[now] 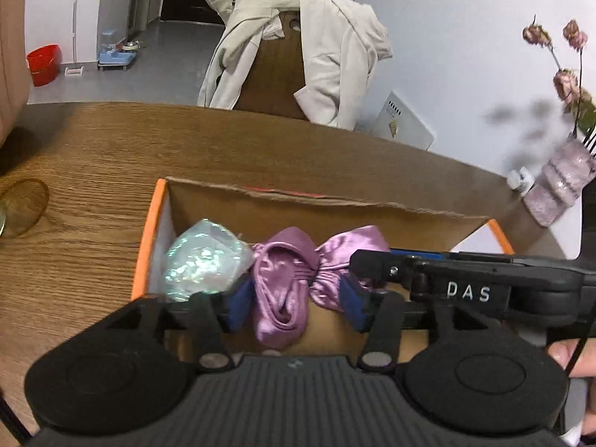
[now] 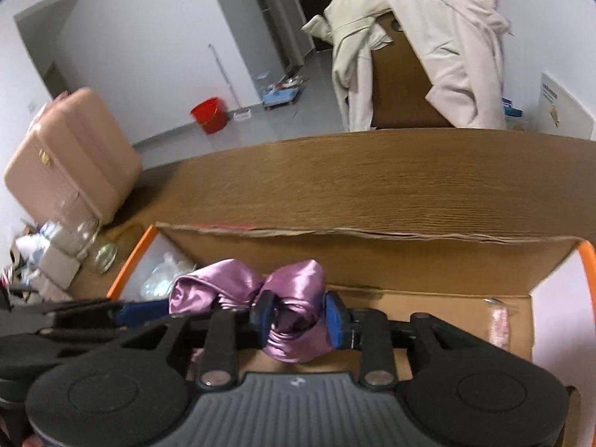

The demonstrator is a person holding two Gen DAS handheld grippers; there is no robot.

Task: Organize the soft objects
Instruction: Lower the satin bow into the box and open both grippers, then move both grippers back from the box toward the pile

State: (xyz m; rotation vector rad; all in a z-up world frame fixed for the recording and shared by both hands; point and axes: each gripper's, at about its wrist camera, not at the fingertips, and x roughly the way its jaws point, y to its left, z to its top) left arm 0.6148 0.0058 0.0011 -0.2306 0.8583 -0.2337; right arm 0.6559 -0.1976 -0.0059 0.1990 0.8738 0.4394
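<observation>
A purple satin cloth [image 1: 283, 283] hangs bunched over the open cardboard box [image 1: 298, 205] with orange edges. My left gripper [image 1: 294, 305] stands open around the cloth's left half, its blue pads [image 1: 238, 305] loose beside the fabric. My right gripper [image 2: 300, 318] is shut on the cloth's [image 2: 294, 335] right half, which fills the gap between its blue pads [image 2: 335, 320]. In the left wrist view the right gripper's black body [image 1: 465, 290] crosses from the right. An iridescent plastic bag [image 1: 201, 257] lies in the box's left corner.
The box rests on a wooden table [image 2: 372, 186]. A chair draped with a beige coat [image 1: 316, 48] stands behind it. A vase of dried roses [image 1: 558, 186] stands at the right and a glass dish [image 1: 22, 208] at the left. A small pink item [image 2: 497, 324] lies in the box.
</observation>
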